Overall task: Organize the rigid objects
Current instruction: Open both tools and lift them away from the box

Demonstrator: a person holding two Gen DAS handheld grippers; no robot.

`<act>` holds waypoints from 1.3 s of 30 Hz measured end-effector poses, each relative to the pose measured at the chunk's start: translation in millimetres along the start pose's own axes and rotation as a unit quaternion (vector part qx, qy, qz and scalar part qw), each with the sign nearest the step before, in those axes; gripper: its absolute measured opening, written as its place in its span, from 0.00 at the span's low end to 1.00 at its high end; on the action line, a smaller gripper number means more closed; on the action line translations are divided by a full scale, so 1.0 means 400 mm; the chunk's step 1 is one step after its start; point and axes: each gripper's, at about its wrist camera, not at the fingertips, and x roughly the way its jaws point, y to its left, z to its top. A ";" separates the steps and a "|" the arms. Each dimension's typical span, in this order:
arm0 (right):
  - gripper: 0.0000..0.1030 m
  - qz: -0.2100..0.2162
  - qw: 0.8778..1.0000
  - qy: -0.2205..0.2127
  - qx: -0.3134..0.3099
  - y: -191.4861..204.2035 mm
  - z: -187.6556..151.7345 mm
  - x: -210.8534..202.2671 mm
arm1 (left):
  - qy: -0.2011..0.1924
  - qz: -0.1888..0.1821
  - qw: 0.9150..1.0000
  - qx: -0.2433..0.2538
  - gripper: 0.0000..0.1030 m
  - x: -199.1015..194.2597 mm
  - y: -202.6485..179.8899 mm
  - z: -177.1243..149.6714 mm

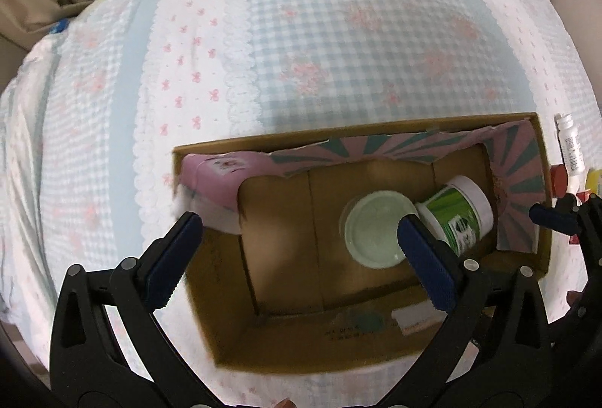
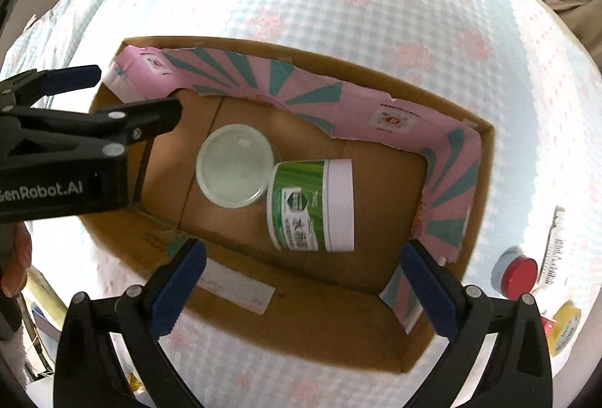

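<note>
Clearly "GenRobot.AI" on left hand-held gripper (image 2: 90,96); both hand-held grippers spread wide, empty, right (image 2: 303,276) over green-labelled jar (image 2: 310,205).

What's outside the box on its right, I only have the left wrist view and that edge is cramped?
Observer: A red-capped jar lies on the cloth just off the cardboard box.
Operator: Anything past it?
Observer: A white tube beside it, and a yellow item nearer the right gripper.
Operator: Is the green jar upright?
Observer: No, the green-labelled jar lies on its side, white lid toward the box's right wall.
Operator: Is it touching the round container?
Observer: It lies against the pale round container.
</note>
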 end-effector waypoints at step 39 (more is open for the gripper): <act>1.00 -0.095 0.974 -0.117 0.171 -0.493 -0.483 -0.563 | -0.123 -0.084 0.988 -0.042 1.00 -0.537 -0.562 -0.267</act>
